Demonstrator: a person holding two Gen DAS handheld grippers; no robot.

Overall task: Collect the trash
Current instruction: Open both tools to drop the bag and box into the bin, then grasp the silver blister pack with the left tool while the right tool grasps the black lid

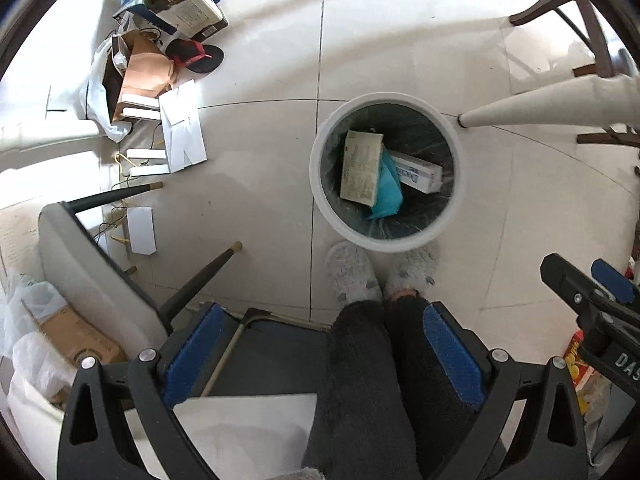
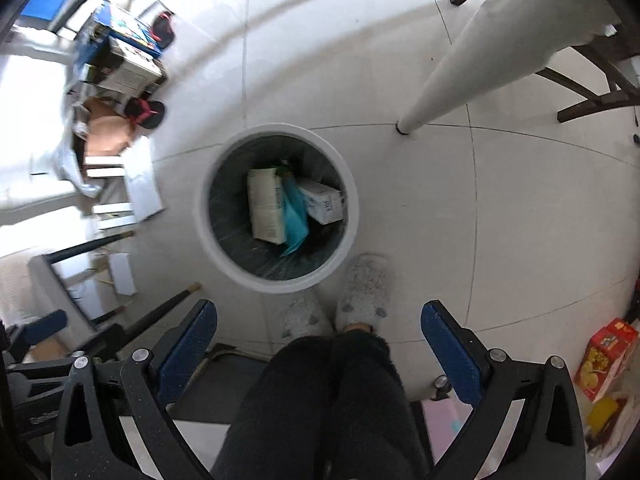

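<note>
Two claws hang above a white bin (image 1: 385,176) on the tiled floor, the left claw (image 1: 320,344) and right claw (image 2: 319,338) both spread wide with nothing between their pads. Inside the bin lie two boxes (image 1: 361,167) and a teal wrapper (image 1: 389,192). Bare tiles (image 2: 520,208) lie open beyond the table leg (image 2: 460,68); clutter (image 1: 152,80) crowds the far side.

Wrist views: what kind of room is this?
Probably a home dining or living area: pale tiled floor, a lined trash bin beside a white table leg, wooden chair legs, and flip-flops among boxes.
</note>
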